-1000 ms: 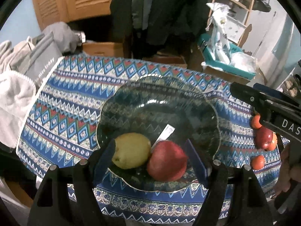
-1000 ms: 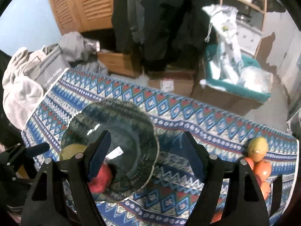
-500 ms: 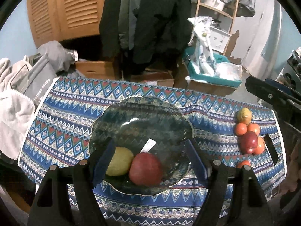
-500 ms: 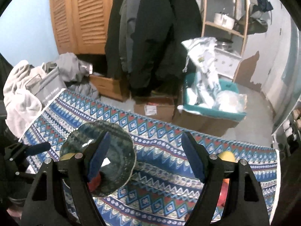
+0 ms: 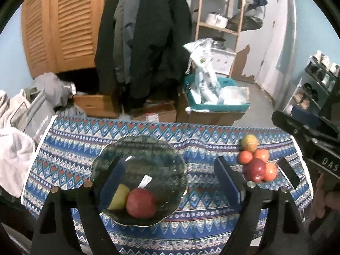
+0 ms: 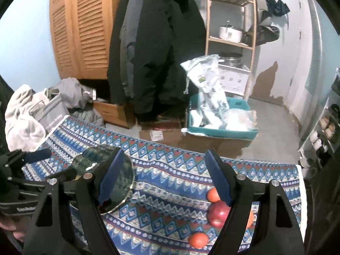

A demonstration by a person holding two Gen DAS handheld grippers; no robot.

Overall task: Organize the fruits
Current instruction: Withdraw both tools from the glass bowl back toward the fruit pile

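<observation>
Left claw [image 5: 167, 180] is opening w/ nothing between its pads; it hangs above the glass bowl [image 5: 170, 155], which sits on the counter [image 5: 212, 229] under a patterned cloth. In the bowl: a red apple [image 5: 141, 203] touching a yellow fruit [image 5: 120, 196], both near the front rim. Right claw [image 6: 164, 177] stands open, empty, over bare cloth between bowl and the loose fruit pile [image 5: 255, 161].

Risks, as I judge them:
- Pile fruits touch each other, so a grab on the dark red apple [image 6: 218, 212] prob nudges the oranges; they could roll off the near counter edge.
- One orange [image 6: 198, 239] sits apart, close to that edge.
- Bowl is glass & the cloth can slide; a hard drop may chip it or shove it.
- Both claws work near each other, so they could collide.
</observation>
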